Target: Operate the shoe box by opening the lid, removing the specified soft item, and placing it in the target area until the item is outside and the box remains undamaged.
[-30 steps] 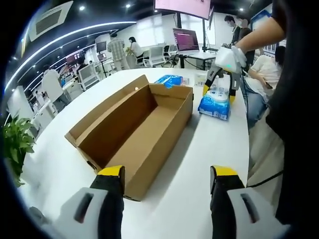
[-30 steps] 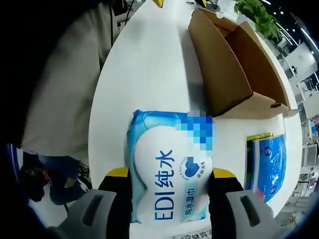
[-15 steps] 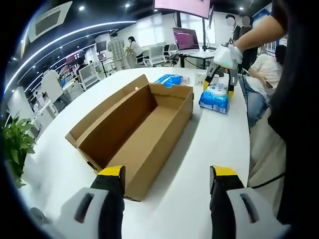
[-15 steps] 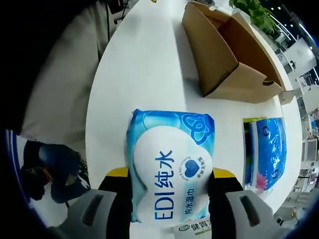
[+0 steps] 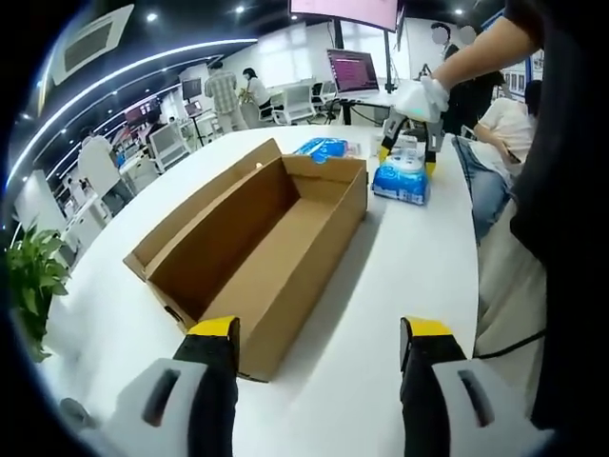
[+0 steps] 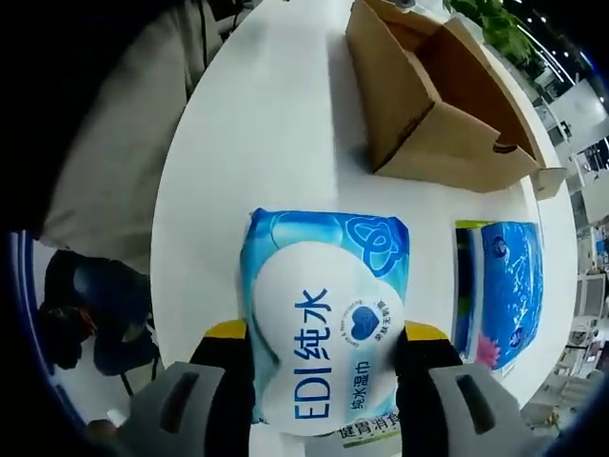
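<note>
Now the right claw (image 6: 319, 367) grips a blue-and-white wet wipes pack (image 6: 325, 324) between its two jaws, the pack pressed against both. In the left gripper view that pack (image 5: 402, 181) sits at the far end of the white bench (image 5: 400, 276), just past the open end of the shoe box (image 5: 257, 257) and near the bench's right edge. The brown box lies with its lid flap folded back on the left; its inside is bare cardboard. A second blue pack (image 6: 509, 295) lies beside the held one, close to the box's corner (image 6: 447, 152). The left claw (image 5: 319, 333) hovers with jaws spread wide and nothing between them, over the near corner of the box. Between box and bench edge runs an open white strip.
</note>
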The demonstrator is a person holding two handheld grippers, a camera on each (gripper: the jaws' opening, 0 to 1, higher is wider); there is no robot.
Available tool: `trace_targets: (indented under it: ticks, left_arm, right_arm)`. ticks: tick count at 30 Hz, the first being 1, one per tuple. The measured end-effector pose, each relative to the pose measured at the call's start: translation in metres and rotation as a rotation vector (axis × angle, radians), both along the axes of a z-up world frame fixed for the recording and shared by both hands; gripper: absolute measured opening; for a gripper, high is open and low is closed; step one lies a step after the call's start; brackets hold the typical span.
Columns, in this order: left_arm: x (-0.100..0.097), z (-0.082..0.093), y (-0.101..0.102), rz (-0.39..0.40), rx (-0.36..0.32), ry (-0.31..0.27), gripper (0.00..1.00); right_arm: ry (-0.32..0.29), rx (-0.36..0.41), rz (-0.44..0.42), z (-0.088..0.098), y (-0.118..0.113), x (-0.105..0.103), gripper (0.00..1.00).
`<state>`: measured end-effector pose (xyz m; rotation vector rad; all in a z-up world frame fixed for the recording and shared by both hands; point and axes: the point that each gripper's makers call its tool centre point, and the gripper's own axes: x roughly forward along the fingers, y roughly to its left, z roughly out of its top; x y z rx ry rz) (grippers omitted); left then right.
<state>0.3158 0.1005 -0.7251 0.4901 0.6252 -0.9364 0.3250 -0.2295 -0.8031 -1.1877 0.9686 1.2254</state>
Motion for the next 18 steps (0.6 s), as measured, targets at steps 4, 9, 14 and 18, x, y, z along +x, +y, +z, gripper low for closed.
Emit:
trace_targets:
  ticks: [4, 9, 14, 18]
  left_arm:
    - [-0.001, 0.000, -0.003, -0.010, 0.002, -0.001, 0.69]
    - [-0.003, -0.002, -0.005, -0.046, 0.025, -0.020, 0.66]
    - [0.003, -0.006, -0.005, -0.041, 0.041, 0.006, 0.69]
    - [0.009, -0.005, -0.004, -0.041, 0.041, 0.002, 0.69]
  right_arm:
    - [-0.004, -0.003, 0.007, 0.000, 0.001, 0.009, 0.56]
    - [-0.010, -0.005, 0.012, 0.000, 0.002, 0.019, 0.56]
    - [-0.009, -0.012, 0.019, 0.000, 0.004, 0.031, 0.57]
    - [-0.006, -0.020, 0.021, 0.000, 0.005, 0.038, 0.57]
